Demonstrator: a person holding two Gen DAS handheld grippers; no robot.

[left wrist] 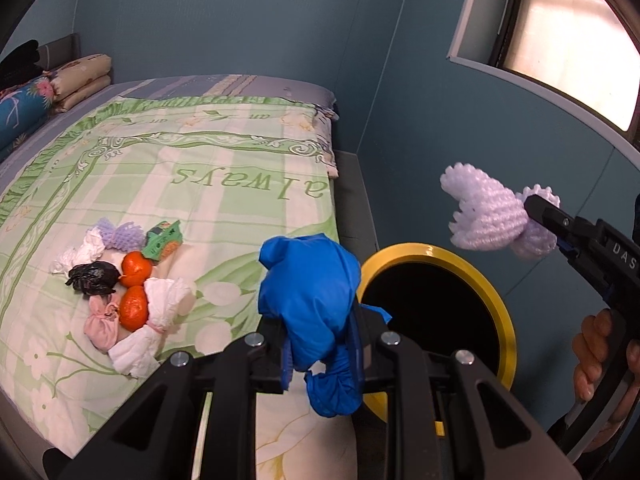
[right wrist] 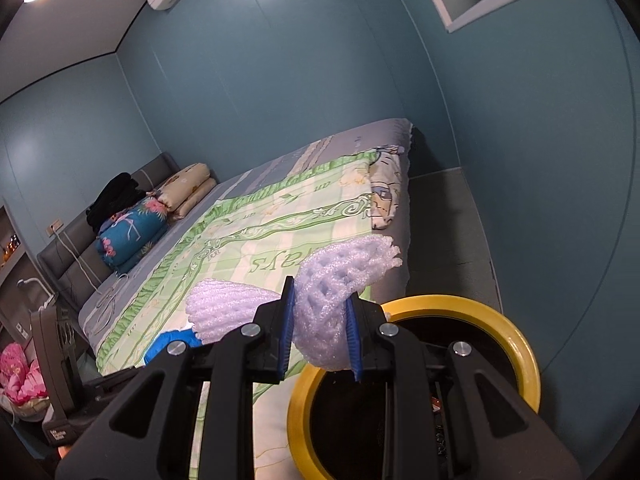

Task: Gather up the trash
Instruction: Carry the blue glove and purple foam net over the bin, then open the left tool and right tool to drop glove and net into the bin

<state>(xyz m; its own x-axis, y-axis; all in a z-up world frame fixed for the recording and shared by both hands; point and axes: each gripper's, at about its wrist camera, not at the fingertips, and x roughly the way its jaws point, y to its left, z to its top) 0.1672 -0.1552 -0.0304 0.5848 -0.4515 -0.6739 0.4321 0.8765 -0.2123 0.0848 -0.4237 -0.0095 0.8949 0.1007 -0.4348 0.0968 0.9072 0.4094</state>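
Since both pieces of trash are already off the bed, the coming drop turns on how each one lies relative to the mouth of the yellow-rimmed bin [left wrist: 505, 308].

The blue crumpled bag [left wrist: 310, 320] is pinched between the pads of the left gripper [left wrist: 322, 356], its long axis roughly upright, a bulge above the jaws and a tail hanging below. In the left wrist view it sits over the near right edge of the bed [left wrist: 160, 184], just left of the bin's rim, so the opening lies to its right and slightly farther off; I judge it not yet clear over the hole.

The lilac foam fruit net [right wrist: 332, 304] is clamped in the right gripper [right wrist: 320, 340], jaws closed on its waist, with one flared end fanning to the left and the other reaching up and to the far right. In the right wrist view its lower bulge hangs just at the near left part of the rim, with the dark mouth of the bin directly below and to the right. The right hand therefore looks the nearer to a clean release.

Farther left on the quilt lies the remaining pile: white tissue wads [left wrist: 160, 312], a black bag [left wrist: 94, 278], another foam net [left wrist: 120, 234], plus two oranges [left wrist: 134, 286] and a green toy truck [left wrist: 164, 240].
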